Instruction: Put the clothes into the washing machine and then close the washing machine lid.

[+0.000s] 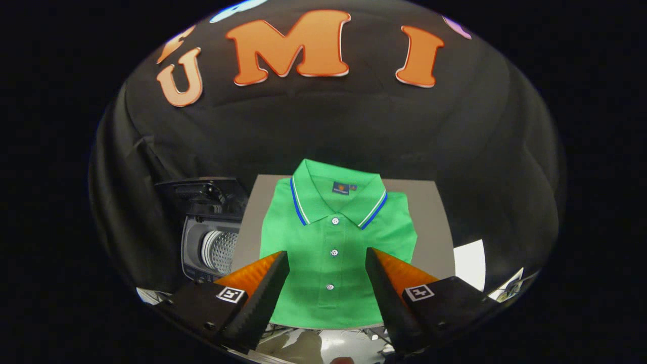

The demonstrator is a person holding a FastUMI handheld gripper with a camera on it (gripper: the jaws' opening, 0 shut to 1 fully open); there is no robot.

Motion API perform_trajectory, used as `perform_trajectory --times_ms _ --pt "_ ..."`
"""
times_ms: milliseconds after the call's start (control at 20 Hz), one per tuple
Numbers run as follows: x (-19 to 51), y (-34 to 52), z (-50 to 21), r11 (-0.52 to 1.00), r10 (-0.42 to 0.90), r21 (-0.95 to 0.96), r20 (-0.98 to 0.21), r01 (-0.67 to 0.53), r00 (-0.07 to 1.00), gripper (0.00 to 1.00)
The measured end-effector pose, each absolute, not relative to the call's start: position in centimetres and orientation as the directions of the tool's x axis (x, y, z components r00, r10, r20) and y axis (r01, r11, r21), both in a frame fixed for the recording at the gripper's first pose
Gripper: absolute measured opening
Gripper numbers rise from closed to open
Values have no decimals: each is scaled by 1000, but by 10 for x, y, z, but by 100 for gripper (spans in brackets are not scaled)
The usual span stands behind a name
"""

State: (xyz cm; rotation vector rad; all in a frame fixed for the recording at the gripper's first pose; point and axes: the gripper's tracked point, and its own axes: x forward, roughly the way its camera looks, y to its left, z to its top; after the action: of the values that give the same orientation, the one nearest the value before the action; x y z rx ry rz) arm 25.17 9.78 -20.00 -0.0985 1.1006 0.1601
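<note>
Gripper view: a folded green polo shirt (pixel 336 253) lies flat on a grey table (pixel 429 222), collar toward the booth's dark back wall, its button placket running straight down between the two fingers. The gripper (pixel 327 263) hangs above the shirt's lower half with its fingers spread wide and nothing held; from here it cannot be told whether the tips touch the cloth or hover clear of it.

Off the table's far side, beyond the finger on that side, stands a small washing machine (pixel 210 237). Its lid (pixel 202 194) is tipped up and the perforated drum (pixel 220 250) is open to view, empty as far as can be seen. A white sheet (pixel 470 258) lies near the table's opposite corner.

The task looks to be at its start, with the shirt not yet picked up. The likely trouble is the grasp: a neat fold offers little to pinch, so the fingers may catch only the top layer and let the shirt unfold and trail. A dangling hem could then snag on the machine's rim or hang out and block the lid.
</note>
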Motion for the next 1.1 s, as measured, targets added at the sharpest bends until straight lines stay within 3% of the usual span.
perform_trajectory --times_ms 700,1100 --pt "255 90 -265 984 7 -22 -987 -178 158 98" --pt "259 93 -270 977 3 -13 -997 -213 75 96"
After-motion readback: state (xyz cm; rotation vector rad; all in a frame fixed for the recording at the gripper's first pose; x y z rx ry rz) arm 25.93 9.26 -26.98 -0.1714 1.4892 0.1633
